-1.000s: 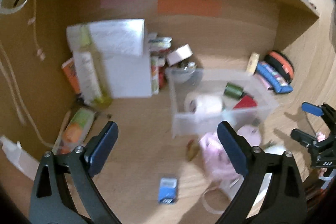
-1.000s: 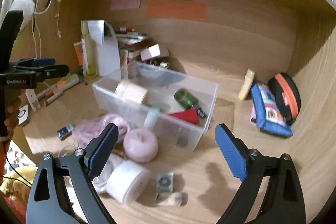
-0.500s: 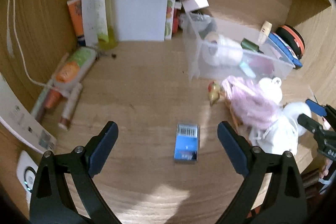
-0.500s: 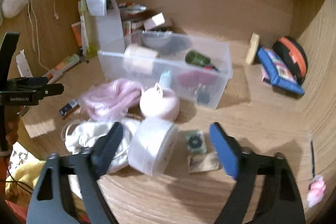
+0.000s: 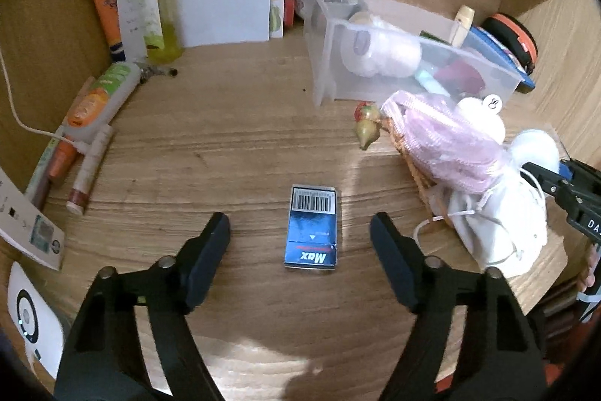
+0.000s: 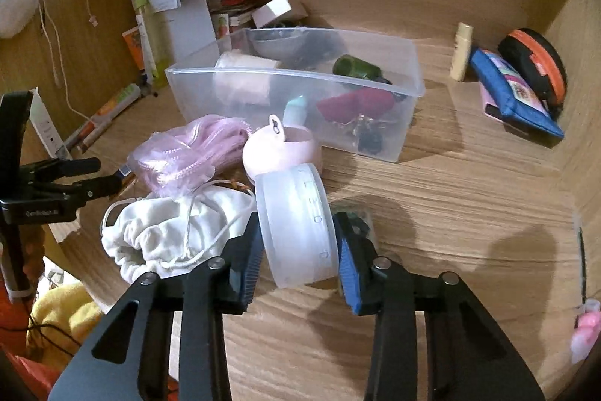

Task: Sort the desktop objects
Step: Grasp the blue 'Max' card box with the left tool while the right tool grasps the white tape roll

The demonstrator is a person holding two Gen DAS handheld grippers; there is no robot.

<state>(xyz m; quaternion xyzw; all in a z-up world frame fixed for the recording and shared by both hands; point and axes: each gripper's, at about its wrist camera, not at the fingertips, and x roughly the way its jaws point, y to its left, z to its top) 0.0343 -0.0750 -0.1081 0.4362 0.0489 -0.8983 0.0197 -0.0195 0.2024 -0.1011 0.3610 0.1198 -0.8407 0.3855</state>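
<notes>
White round case (image 6: 298, 226) clamped in right hand-held gripper (image 6: 298, 247), base hidden; left hand-held gripper (image 5: 300, 232) open w/ blue box (image 5: 313, 227) between.

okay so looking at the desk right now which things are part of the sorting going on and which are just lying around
In play:
- right tool, shut on the translucent white round container
- left tool, open around the blue Max box
- clear plastic bin, already holding sorted items

Lying about:
- white drawstring pouch
- pink mesh bag
- blue zip pouch
- orange-topped tube
</notes>
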